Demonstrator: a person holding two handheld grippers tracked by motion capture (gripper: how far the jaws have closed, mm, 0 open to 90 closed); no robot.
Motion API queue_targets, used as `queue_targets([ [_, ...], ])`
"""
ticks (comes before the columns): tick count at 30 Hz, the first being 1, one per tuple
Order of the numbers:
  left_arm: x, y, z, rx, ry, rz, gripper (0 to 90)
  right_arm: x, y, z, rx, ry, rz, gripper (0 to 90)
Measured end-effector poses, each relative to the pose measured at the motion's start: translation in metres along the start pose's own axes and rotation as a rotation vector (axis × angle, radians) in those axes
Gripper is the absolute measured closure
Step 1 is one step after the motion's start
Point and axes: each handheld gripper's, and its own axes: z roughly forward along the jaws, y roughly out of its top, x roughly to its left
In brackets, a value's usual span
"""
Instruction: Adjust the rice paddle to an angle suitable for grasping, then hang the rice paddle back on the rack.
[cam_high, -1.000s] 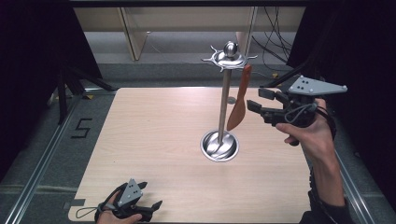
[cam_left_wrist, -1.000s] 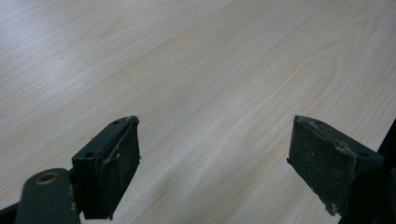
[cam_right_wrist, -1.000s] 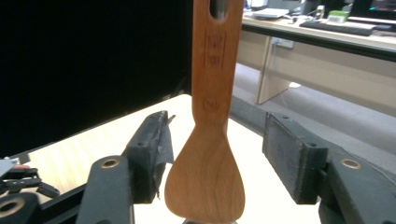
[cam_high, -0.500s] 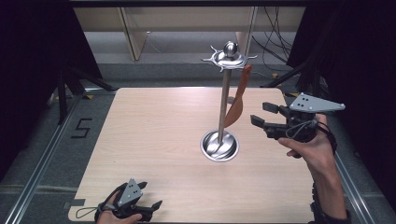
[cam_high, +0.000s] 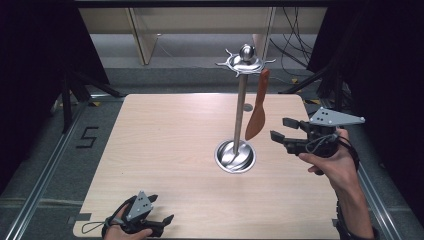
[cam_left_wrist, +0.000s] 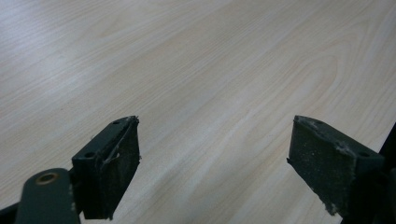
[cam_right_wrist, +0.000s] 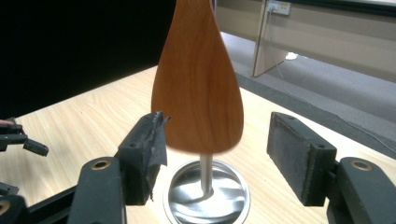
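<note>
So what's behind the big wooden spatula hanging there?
Behind the wooden spatula is the shiny stand: its round base and the bottom of its pole show below the blade. The rest of the pole is covered by the spatula.

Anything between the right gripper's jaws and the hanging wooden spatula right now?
No. In the high view a bare gap separates the right gripper from the reddish-brown wooden spatula hanging on the steel stand. The right gripper view shows its blade beyond the open jaws.

Warm wood against silver and black

The spatula (cam_high: 257, 112) is reddish-brown with fine grain; the stand (cam_high: 240, 115) is shiny silver (pole, base and crown); the table (cam_high: 165, 150) is pale streaked wood; the grippers (cam_high: 285, 132) (cam_high: 157, 220) at right and lower left are black with grey plates.
</note>
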Motion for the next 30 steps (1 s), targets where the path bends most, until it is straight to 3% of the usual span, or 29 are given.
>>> queue_targets([
  [1, -0.002, -0.001, 0.000, 0.007, 0.002, -0.031, 15.7, 0.000, 0.000, 0.001, 0.003, -0.001, 0.009, 37.6],
  [4, 0.001, 0.000, 0.001, -0.010, 0.002, 0.000, 15.7, -0.001, -0.003, 0.003, 0.003, 0.003, 0.013, 37.5],
  [5, -0.002, -0.001, 0.001, -0.002, 0.001, -0.048, 15.7, 0.000, -0.006, 0.005, -0.002, -0.005, 0.026, 37.3],
  [6, 0.000, 0.000, 0.000, 0.001, -0.001, -0.024, 15.7, -0.001, -0.007, 0.006, 0.016, 0.018, 0.020, 37.3],
  [7, 0.003, 0.000, -0.001, 0.020, 0.004, 0.019, 15.7, -0.001, -0.008, 0.007, 0.018, 0.009, 0.011, 37.2],
  [11, 0.000, 0.000, 0.001, -0.009, -0.007, -0.021, 15.7, -0.004, -0.015, 0.011, 0.036, 0.004, 0.027, 37.1],
  [12, -0.001, -0.001, 0.000, 0.020, -0.010, -0.024, 15.7, -0.003, -0.016, 0.011, 0.053, 0.007, 0.044, 37.1],
  [13, -0.003, -0.001, 0.001, 0.001, -0.009, -0.051, 15.7, -0.004, -0.017, 0.012, 0.046, 0.002, 0.029, 37.1],
  [14, -0.003, -0.001, 0.001, -0.004, -0.008, -0.056, 15.7, -0.003, -0.018, 0.011, 0.061, 0.008, 0.048, 37.1],
  [15, -0.001, 0.000, -0.001, 0.017, -0.010, -0.028, 15.7, -0.004, -0.020, 0.012, 0.047, 0.013, 0.029, 37.1],
  [16, -0.001, 0.000, 0.000, 0.004, -0.006, -0.030, 15.7, -0.002, -0.021, 0.011, 0.070, 0.006, 0.040, 37.2],
  [17, 0.003, 0.000, -0.001, 0.018, 0.003, 0.025, 15.7, -0.001, -0.023, 0.012, 0.059, 0.001, 0.050, 37.1],
  [18, 0.003, 0.000, -0.001, 0.011, 0.002, 0.031, 15.7, -0.003, -0.024, 0.011, 0.076, 0.006, 0.029, 37.1],
  [19, 0.002, 0.000, 0.000, 0.004, -0.003, 0.015, 15.7, -0.001, -0.027, 0.012, 0.063, -0.002, 0.054, 37.1],
  [21, -0.001, -0.001, -0.001, 0.010, -0.012, -0.026, 15.7, -0.005, -0.029, 0.011, 0.084, 0.006, 0.041, 37.1],
  [22, -0.003, -0.001, 0.000, 0.003, -0.009, -0.041, 15.7, -0.003, -0.031, 0.012, 0.082, -0.003, 0.071, 37.1],
  [23, -0.002, -0.001, 0.000, 0.007, -0.004, -0.020, 15.7, -0.004, -0.033, 0.011, 0.103, 0.003, 0.057, 37.1],
  [25, -0.003, 0.000, 0.001, -0.005, 0.001, -0.043, 15.7, -0.006, -0.036, 0.012, 0.114, 0.004, 0.035, 37.1],
  [26, -0.002, 0.000, 0.001, -0.006, -0.007, -0.021, 15.7, -0.004, -0.038, 0.014, 0.103, 0.010, 0.065, 37.1],
  [27, 0.001, 0.000, 0.000, 0.014, -0.005, 0.019, 15.7, -0.006, -0.038, 0.013, 0.115, 0.007, 0.047, 37.1],
  [28, -0.001, 0.000, 0.001, 0.000, -0.008, -0.010, 15.7, -0.007, -0.039, 0.013, 0.120, 0.002, 0.038, 37.1],
  [29, -0.002, -0.001, 0.000, 0.012, -0.003, -0.028, 15.7, -0.005, -0.041, 0.014, 0.121, 0.011, 0.067, 37.1],
  [30, -0.001, -0.001, -0.001, 0.019, -0.008, -0.023, 15.7, -0.008, -0.043, 0.015, 0.106, -0.008, 0.040, 37.1],
])
